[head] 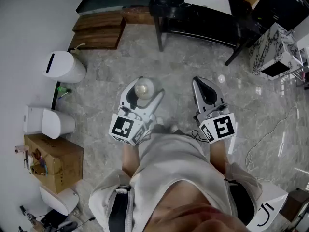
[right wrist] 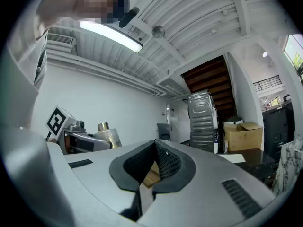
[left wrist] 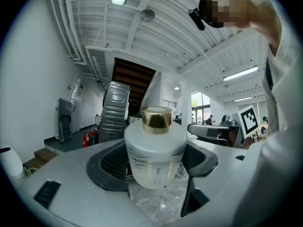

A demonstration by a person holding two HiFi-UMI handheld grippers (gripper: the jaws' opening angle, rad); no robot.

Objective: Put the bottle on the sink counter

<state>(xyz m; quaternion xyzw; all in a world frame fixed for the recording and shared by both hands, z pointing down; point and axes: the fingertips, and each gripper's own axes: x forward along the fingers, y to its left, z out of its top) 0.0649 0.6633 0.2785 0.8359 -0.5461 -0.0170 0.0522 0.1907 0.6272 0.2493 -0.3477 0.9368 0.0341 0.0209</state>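
**A:** What does the left gripper (head: 145,93) have?

**B:** A frosted white bottle (left wrist: 155,155) with a gold cap (left wrist: 157,117). It stands upright, and both dark pads press on its body. The jaws stand wide around it.

**A:** And the right gripper (right wrist: 154,159)?

**B:** It is just to the right of the bottle. Its jaws are drawn together, tip to tip, and it is empty.

**A:** So where is the bottle?

**B:** It is carried in the air in front of the person, over the grey marble floor (head: 106,98).

**A:** Anything further out?

**B:** A white bin (head: 65,66) stands left of the bottle, by the wall. A black table (head: 193,23) stands beyond the bottle, well apart from it.
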